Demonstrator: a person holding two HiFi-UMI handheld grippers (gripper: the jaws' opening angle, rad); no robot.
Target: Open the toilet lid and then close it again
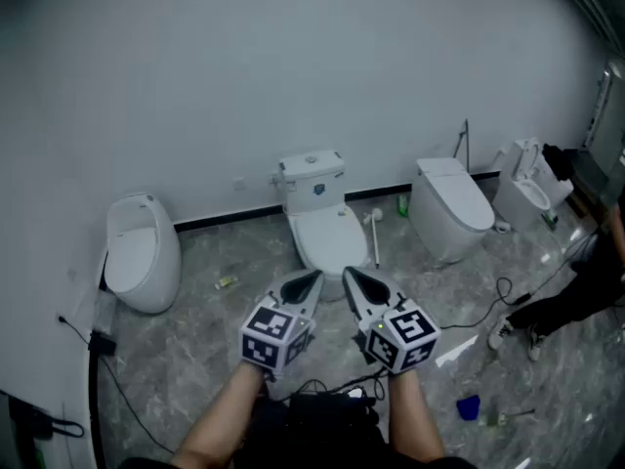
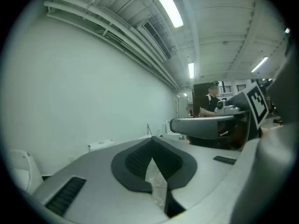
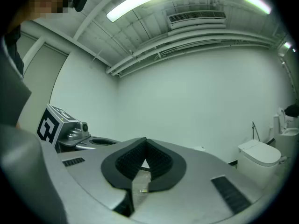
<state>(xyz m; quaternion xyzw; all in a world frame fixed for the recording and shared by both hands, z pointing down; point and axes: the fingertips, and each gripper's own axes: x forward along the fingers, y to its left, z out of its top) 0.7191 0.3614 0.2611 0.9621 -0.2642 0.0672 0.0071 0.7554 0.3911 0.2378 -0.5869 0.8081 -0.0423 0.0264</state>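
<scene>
The white toilet (image 1: 328, 234) with a tank (image 1: 311, 176) stands against the wall in the middle of the head view, its lid down. My two grippers hover side by side in front of it, short of the bowl and not touching it. The left gripper (image 1: 313, 278) is shut with nothing between its jaws, and so is the right gripper (image 1: 351, 275). In the left gripper view the dark pads (image 2: 135, 164) meet at a point; the right gripper view shows the same closed pads (image 3: 126, 164). Both point roughly level at the white wall.
More toilets line the wall: one at the left (image 1: 143, 252), one at the right (image 1: 450, 206), one at the far right (image 1: 525, 189). A toilet brush (image 1: 374, 234) leans beside the middle toilet. A person (image 1: 584, 291) crouches at the right. Cables and a blue object (image 1: 469, 406) lie on the floor.
</scene>
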